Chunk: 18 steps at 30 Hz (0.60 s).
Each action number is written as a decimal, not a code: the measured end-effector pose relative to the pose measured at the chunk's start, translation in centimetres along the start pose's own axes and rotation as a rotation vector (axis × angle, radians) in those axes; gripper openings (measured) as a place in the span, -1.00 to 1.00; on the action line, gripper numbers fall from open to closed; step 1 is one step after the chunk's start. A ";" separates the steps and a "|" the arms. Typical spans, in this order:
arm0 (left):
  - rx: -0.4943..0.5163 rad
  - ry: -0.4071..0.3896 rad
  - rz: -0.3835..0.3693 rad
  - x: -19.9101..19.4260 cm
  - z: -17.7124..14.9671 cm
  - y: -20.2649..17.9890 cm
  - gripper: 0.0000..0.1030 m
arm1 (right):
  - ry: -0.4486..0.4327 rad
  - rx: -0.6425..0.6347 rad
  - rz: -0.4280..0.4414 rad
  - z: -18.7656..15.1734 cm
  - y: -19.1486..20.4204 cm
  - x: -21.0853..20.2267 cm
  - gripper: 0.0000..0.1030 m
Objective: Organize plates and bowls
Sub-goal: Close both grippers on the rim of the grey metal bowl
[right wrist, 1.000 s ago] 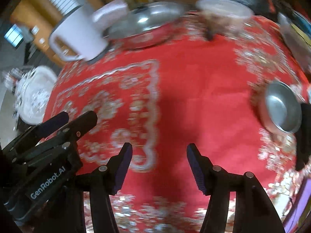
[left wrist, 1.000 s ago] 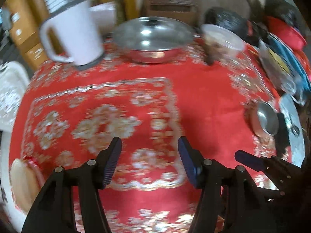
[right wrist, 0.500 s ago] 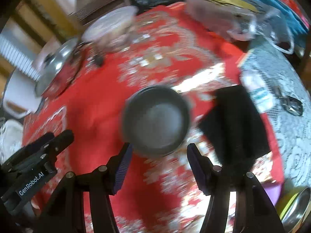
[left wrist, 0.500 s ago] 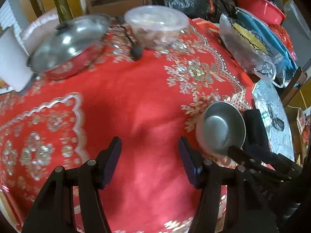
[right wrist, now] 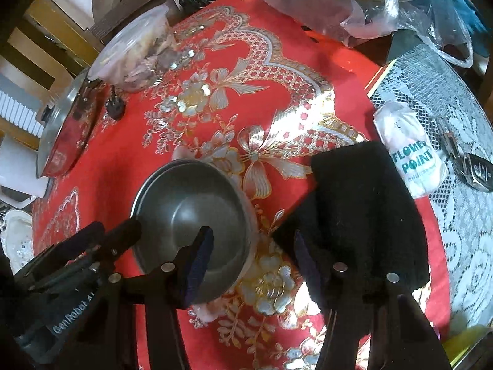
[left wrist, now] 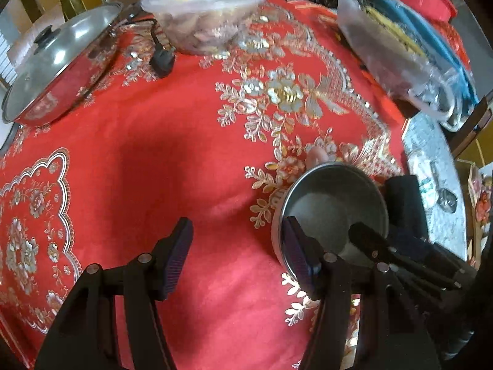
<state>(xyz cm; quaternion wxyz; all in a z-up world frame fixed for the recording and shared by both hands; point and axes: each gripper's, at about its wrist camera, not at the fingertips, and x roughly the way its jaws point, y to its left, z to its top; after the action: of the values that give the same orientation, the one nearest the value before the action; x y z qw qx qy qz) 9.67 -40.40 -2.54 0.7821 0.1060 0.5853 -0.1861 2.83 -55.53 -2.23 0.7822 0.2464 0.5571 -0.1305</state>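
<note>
A small steel bowl sits on the red embroidered tablecloth. In the right wrist view my right gripper is open; its left finger reaches over the bowl's inside and its right finger lies outside the rim, in front of a black cloth. In the left wrist view my left gripper is open with bare cloth between its fingers; its right finger overlaps the bowl's left rim. The right gripper's tip shows over the bowl there.
A lidded steel pan and a clear plastic food container stand at the far side. A folded black cloth lies right of the bowl. Plastic bags, a tissue pack and a car key lie at the right.
Both views swung right, from the white jug and pan toward the steel bowl. Both grippers came close to the bowl; the right one now straddles its rim. Both stayed open.
</note>
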 end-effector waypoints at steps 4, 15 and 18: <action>0.033 0.047 0.001 1.8 -0.6 -0.9 0.15 | 0.020 -0.005 0.007 0.5 -0.3 1.2 -0.24; 0.086 0.053 -0.041 2.5 -2.6 -2.0 -0.79 | 0.035 -0.047 0.064 -0.8 0.8 1.7 -0.71; 0.078 0.034 -0.035 1.6 -3.4 -0.8 -0.81 | 0.038 -0.076 0.074 -1.7 2.1 1.4 -0.70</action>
<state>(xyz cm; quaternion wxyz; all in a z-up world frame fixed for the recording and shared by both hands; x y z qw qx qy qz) 6.78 -40.06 -5.06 0.7638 0.1294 0.5926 -0.2204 2.96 -52.80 -3.49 0.7847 0.2396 0.5668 -0.0754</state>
